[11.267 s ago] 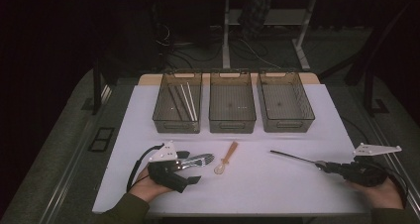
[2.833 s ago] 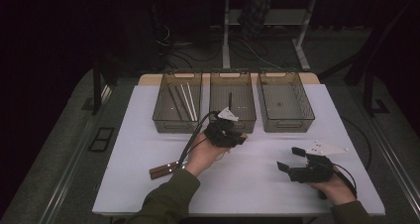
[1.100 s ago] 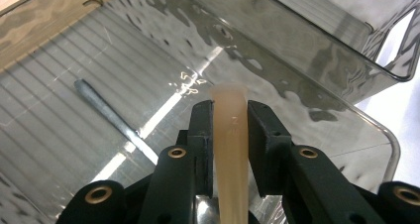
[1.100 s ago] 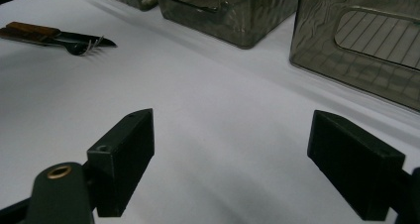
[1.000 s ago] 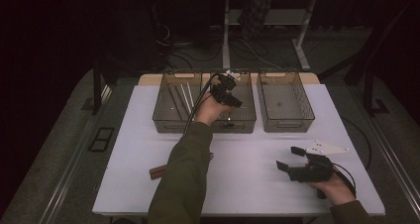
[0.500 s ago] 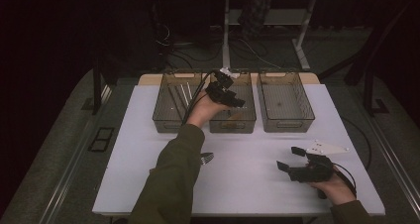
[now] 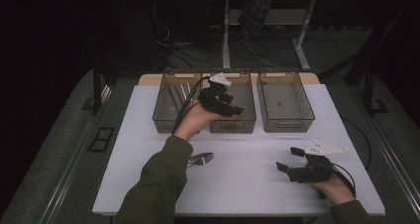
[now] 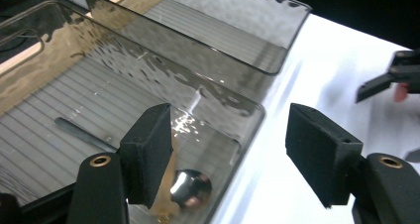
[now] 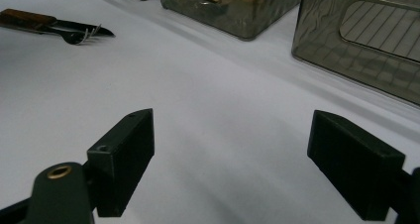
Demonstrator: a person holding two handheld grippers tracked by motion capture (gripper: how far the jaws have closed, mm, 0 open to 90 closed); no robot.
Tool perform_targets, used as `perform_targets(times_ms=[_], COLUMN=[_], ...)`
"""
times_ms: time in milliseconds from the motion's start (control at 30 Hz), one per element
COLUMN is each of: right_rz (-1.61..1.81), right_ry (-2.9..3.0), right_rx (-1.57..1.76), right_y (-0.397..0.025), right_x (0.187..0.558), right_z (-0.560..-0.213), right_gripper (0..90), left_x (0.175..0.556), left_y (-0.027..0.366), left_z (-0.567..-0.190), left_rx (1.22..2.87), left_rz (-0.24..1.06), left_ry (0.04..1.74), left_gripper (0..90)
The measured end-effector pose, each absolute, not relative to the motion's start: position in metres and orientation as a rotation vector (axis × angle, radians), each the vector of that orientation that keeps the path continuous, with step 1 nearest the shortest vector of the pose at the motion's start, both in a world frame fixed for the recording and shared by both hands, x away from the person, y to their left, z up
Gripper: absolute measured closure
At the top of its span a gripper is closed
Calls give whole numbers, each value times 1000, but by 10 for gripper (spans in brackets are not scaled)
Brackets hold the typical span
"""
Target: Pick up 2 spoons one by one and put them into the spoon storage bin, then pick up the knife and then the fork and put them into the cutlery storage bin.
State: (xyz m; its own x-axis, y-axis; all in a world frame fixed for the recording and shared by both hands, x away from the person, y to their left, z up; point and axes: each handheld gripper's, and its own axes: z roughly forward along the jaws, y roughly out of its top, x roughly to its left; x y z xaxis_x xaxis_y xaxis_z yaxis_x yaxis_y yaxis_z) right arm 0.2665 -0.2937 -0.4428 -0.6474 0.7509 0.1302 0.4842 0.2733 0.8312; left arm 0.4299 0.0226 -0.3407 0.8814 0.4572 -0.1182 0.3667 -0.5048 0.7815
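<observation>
Right gripper (image 7: 288,160): nearest the person, at about 5 o'clock on the white table (image 7: 247,184); jaws spread wide, nothing between them, low over the bare surface.
Fork (image 7: 200,159): lying flat at about 7 o'clock, partly hidden by the left sleeve; in the right gripper view (image 9: 74,33) its wooden handle points away from the bins.
Left gripper (image 7: 233,110): over the near end of the middle bin (image 7: 247,122), toward 12 o'clock; jaws spread, holding nothing.
Spoon (image 8: 190,189): inside the middle bin, bowl by its near wall, below the left gripper.
Left bin (image 7: 166,120): holds thin utensils, unclear which.
Right bin (image 7: 297,120): farthest right, at about 1 o'clock.
</observation>
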Motion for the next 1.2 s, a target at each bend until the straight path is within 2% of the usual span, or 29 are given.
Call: perform_targets(times_ms=[633,967,1100,1200], right_rz=[1310,1299,1291,1288], right_ry=[2265,2270,2274,2275], right_rx=[1133,1130,1137,1141], right_y=[-293,-293,-292,-292], right_x=[266,267,268,268], right_z=[-444,-445,-446,-447], right_gripper=[177,177,177,177], left_x=[382,354,345,340], left_y=[45,79,94,109], left_z=[-345,-365,-372,-376], left_rx=[2146,2132,2139,2129], left_rz=[134,145,167,184], left_ry=[501,513,523,536], left_gripper=[310,312,330,385])
